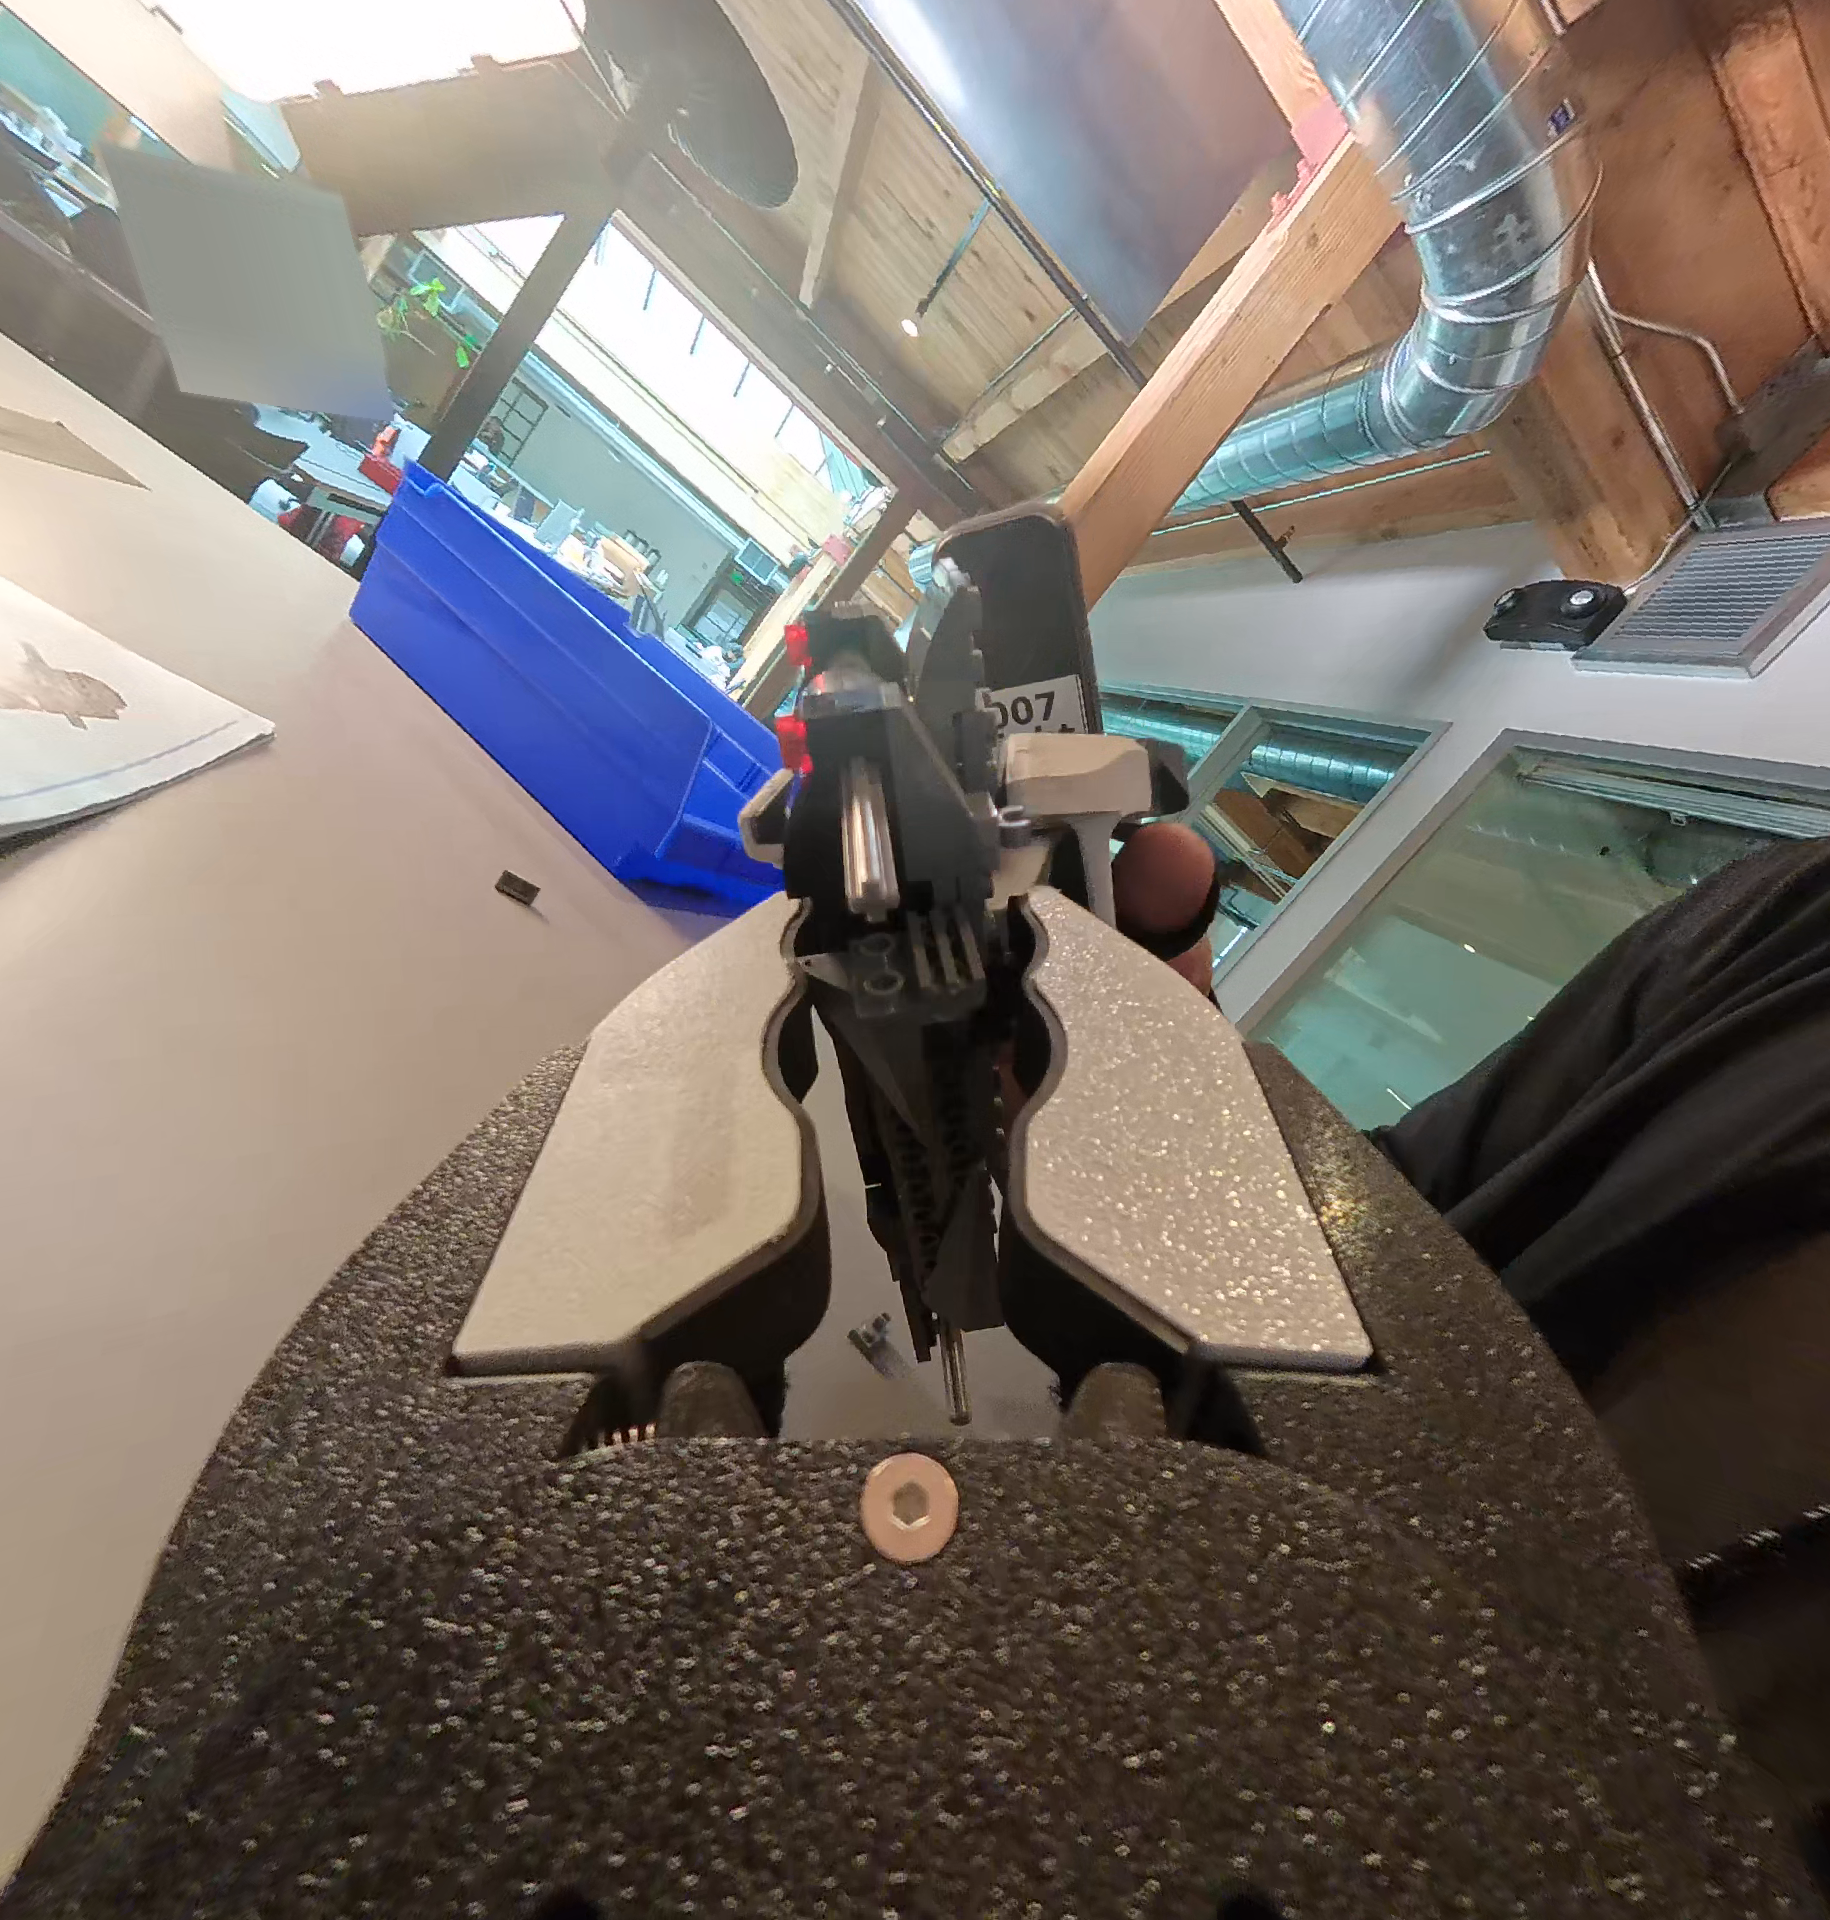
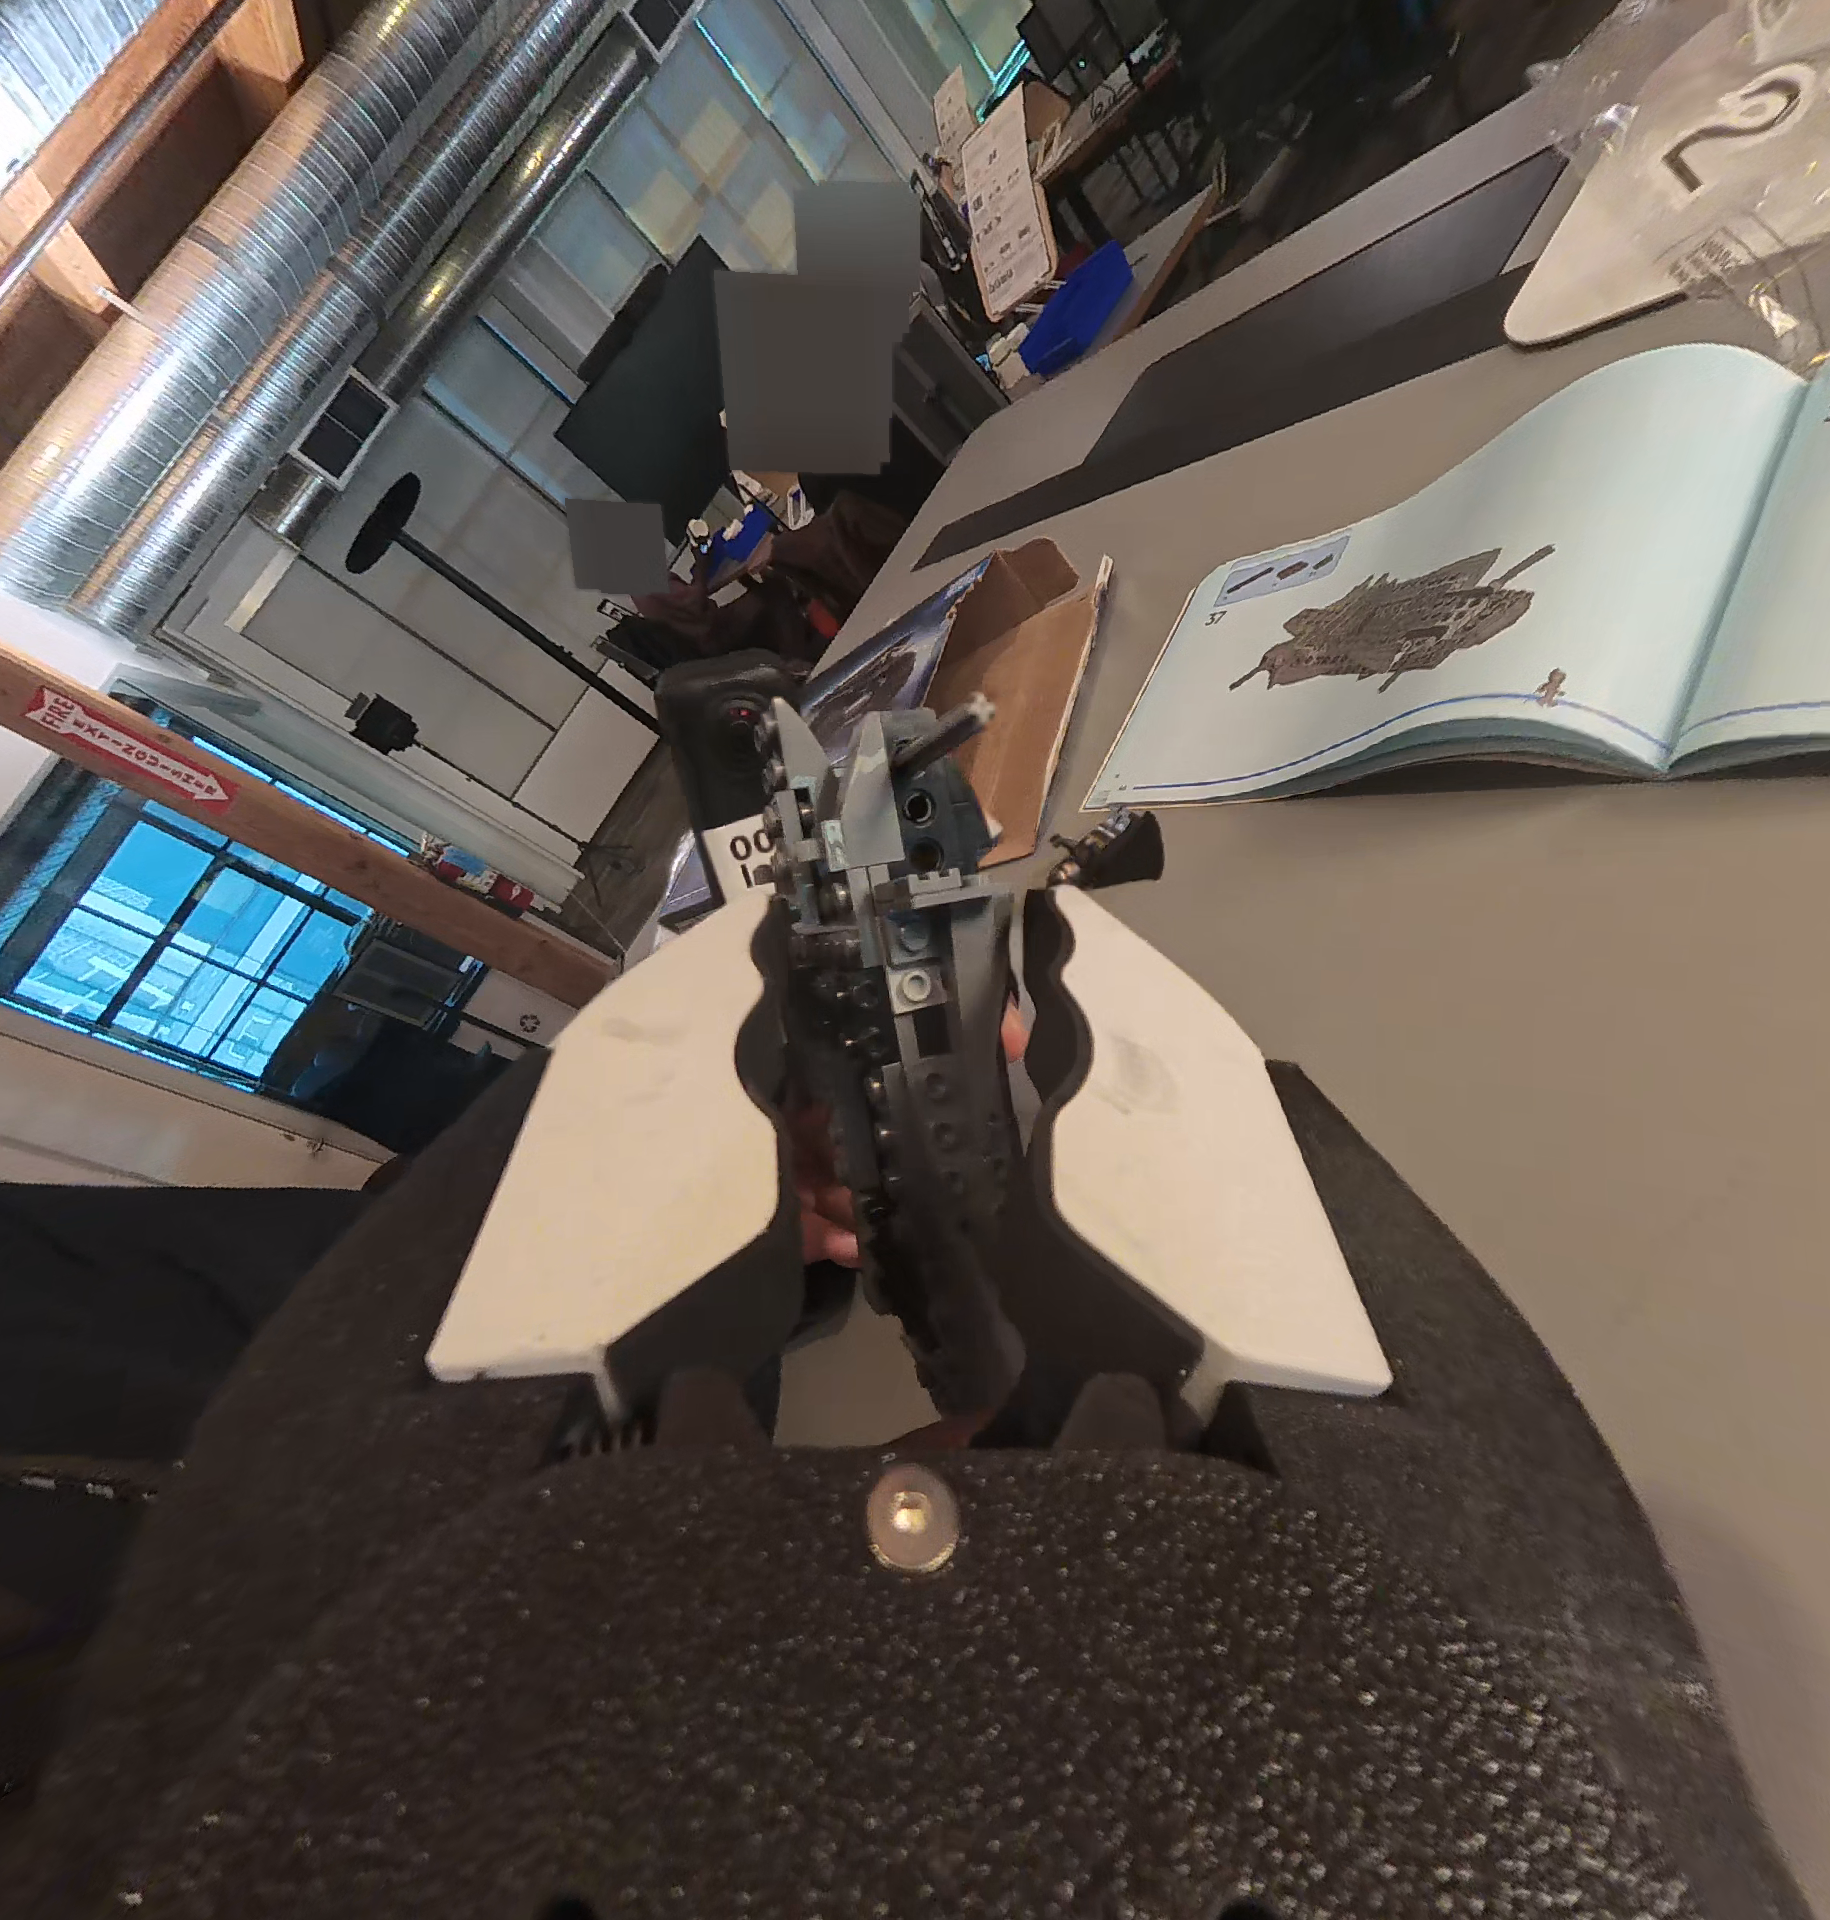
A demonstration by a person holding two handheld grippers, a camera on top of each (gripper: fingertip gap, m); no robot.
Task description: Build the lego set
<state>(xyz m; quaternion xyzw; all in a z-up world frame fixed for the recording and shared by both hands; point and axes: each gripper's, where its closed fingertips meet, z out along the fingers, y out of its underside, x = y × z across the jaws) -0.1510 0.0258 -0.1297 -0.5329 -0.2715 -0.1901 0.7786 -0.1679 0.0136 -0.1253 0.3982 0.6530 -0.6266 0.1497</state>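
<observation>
A dark grey brick model [image 1: 890, 810] with small red studs is held in the air between both grippers. My left gripper [image 1: 906, 925] is shut on it, and both pads press its sides near the tips. In the left wrist view the right gripper's white fingers [image 1: 1077, 774] straddle the model's far end. In the right wrist view the same model [image 2: 890, 1039] runs between the fingers of my right gripper [image 2: 895, 914], whose pads lie against it. The left gripper's black body [image 2: 729, 727] shows just behind it.
An open instruction booklet [image 2: 1462, 644] lies on the grey table [image 2: 1410, 1039], and also shows in the left wrist view [image 1: 59, 707]. A torn cardboard box [image 2: 1015, 665] and a small black piece [image 2: 1119, 854] lie close by. A blue bin [image 1: 537, 665] stands on the table. A hand [image 1: 1160, 873] and dark sleeve [image 1: 1669, 1039] are at right. The tips of both grippers are at nearly the same place.
</observation>
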